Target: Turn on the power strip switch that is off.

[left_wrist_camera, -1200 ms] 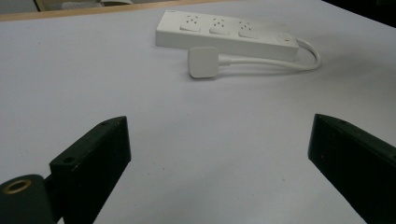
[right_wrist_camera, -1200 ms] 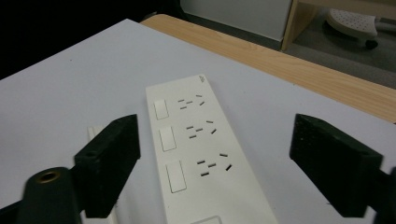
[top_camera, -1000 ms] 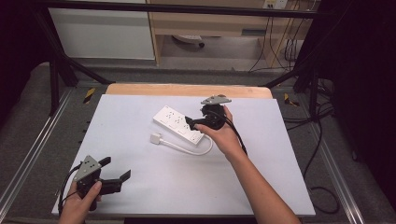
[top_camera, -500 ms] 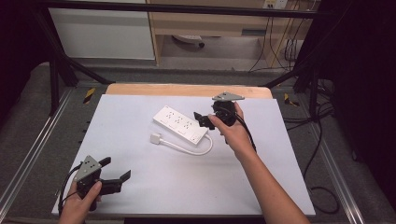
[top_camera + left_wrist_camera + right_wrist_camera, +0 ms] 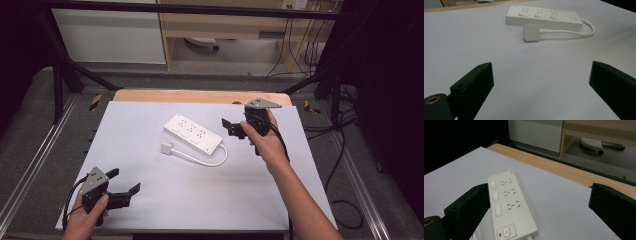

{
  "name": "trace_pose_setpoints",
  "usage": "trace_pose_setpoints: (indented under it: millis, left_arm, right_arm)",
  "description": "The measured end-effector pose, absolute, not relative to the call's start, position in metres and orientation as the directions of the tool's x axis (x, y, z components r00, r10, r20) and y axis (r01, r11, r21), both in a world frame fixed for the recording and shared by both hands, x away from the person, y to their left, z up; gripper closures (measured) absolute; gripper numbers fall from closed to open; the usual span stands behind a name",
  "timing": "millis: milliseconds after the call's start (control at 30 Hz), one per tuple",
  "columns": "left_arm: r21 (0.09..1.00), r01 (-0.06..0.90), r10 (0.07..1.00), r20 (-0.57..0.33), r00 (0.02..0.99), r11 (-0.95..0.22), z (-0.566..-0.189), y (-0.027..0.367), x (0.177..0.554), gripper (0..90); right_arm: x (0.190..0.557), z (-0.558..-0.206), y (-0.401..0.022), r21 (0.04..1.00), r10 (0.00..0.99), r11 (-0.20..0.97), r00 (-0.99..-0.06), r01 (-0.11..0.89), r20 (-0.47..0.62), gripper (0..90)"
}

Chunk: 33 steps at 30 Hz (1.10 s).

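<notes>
Left gripper sits at the near left corner of the white table top, held low in the person's left hand; jaws spread wide, nothing between them, bare surface under the gap in the left gripper view. Ahead of those jaws and well apart from them lies the white plug, flat on the surface, its cable running off to the side and curling back in a loop into the end of the power strip. The strip lies flat just beyond the plug, three outlets up, long side facing this gripper. Right gripper is farther out, held by the right hand just off the strip's cable end, raised above the surface and apart from the strip; jaws likewise wide open and empty. In the right gripper view the strip lies below and between the jaws, nearer the one at left of that view, switch button with red indicator closest, outlets running away. Beyond the strip, the wooden table edge.
</notes>
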<state>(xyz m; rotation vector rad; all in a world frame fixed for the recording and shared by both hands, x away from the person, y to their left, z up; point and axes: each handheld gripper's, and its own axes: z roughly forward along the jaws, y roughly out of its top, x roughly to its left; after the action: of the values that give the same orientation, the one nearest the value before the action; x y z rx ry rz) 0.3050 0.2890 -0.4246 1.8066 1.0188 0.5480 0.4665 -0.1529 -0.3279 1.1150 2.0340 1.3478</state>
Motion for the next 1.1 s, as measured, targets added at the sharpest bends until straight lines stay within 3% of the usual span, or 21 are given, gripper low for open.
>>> trace_pose_setpoints:
  millis: [733,1100]
  left_arm:
    - [0.893,0.402,0.832,-0.06,0.551,-0.202,-0.425,0.289,0.304,5.6]
    - [0.892,0.401,0.834,-0.052,0.55,-0.209,-0.425,0.289,0.304,5.7]
  right_arm:
    - [0.428,-0.326,-0.209,0.934,0.824,0.17,-0.565,0.314,0.04,8.1]
    - [0.39,-0.345,-0.242,0.947,0.835,0.152,-0.55,0.282,0.03,7.5]
